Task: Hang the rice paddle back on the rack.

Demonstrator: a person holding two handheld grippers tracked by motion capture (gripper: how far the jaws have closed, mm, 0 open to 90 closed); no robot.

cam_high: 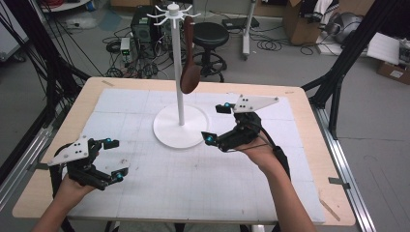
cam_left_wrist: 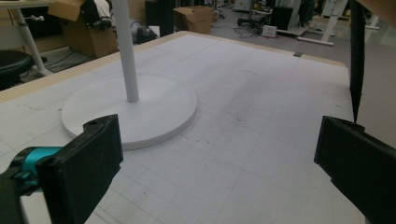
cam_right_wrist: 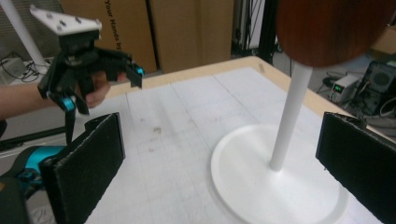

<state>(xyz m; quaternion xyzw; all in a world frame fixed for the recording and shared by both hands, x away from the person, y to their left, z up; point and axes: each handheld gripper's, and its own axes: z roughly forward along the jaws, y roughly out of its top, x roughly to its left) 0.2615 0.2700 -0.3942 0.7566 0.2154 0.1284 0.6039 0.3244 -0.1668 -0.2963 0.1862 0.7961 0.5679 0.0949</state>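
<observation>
I hold my right gripper point(cam_high: 218, 123), jaws wide apart and empty, at the white pole stand's point(cam_high: 180, 126) three o'clock, left gripper point(cam_high: 112, 158) equally open at eight o'clock, and judge the next move a rise toward the dark brown wooden spoon point(cam_high: 189, 72) hanging overhead.

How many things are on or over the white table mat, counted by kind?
White hanging stand with round base: 1
Dark brown wooden spoon hanging from the stand: 1
Black hand-held two-jaw grippers, left gripper and right gripper, both open and holding nothing: 2
Total: 4
</observation>
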